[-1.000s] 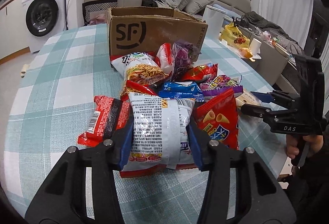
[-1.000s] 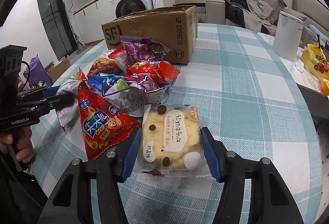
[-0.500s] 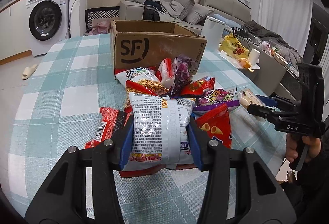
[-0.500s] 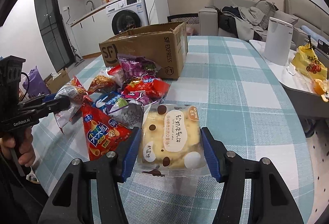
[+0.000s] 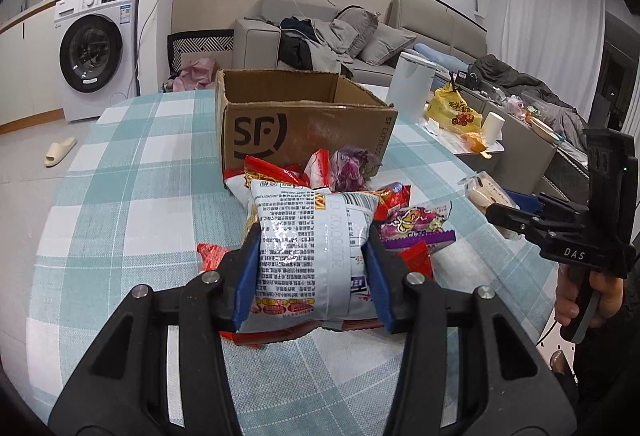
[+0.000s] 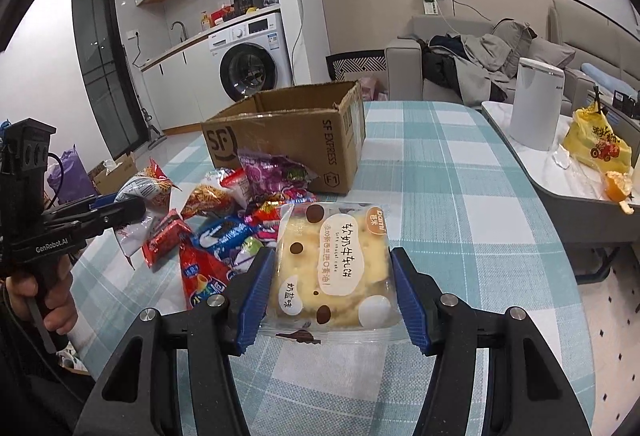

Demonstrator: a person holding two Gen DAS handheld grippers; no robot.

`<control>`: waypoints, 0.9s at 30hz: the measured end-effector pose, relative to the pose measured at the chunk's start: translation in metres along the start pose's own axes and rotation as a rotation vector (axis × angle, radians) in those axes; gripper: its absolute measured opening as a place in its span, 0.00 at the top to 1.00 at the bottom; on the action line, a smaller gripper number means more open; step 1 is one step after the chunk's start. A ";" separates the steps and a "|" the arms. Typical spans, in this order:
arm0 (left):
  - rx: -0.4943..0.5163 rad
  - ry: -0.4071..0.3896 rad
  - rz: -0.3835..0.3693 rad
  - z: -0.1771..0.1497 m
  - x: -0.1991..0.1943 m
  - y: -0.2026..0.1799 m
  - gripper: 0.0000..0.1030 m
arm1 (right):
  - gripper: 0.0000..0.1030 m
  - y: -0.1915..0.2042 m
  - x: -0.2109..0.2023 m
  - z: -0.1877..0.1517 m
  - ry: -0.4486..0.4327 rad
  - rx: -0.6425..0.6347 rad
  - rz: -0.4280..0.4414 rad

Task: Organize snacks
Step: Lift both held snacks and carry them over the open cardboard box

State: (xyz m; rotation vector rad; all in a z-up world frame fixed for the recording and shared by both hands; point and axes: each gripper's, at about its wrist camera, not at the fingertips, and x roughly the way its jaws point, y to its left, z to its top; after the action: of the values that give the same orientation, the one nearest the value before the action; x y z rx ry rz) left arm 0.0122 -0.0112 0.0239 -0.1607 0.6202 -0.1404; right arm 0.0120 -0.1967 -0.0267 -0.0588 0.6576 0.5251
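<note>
Above checked table (image 5: 120, 195), left tongs (image 5: 310, 268) clamp silver packet (image 5: 308, 248), right tongs (image 6: 334, 296) clamp biscuit pack (image 6: 332, 268)

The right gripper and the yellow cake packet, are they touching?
Touching. The right wrist view shows the right gripper with both blue pads pressed on the yellow cake packet.

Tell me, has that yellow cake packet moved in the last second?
Yes. The nougat cake packet, clamped in the right gripper, has risen off the checked tablecloth, nearer the SF box.

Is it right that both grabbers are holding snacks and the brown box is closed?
Not quite. The brown box is open on top, as the right wrist view shows. Left gripper and right gripper each hold a snack.
</note>
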 end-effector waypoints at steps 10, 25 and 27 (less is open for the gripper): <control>0.008 -0.036 0.018 0.022 0.000 -0.004 0.57 | 0.42 0.008 0.000 0.020 -0.034 -0.003 0.029; 0.003 -0.080 0.051 0.059 0.010 0.000 0.57 | 0.42 0.018 0.014 0.056 -0.058 -0.019 0.064; 0.004 -0.082 0.061 0.063 0.013 0.001 0.57 | 0.42 0.019 0.016 0.061 -0.061 -0.019 0.071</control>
State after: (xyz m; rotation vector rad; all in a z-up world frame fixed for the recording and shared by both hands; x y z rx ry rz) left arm 0.0600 -0.0063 0.0669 -0.1433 0.5423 -0.0757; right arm 0.0481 -0.1603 0.0139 -0.0368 0.5964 0.5995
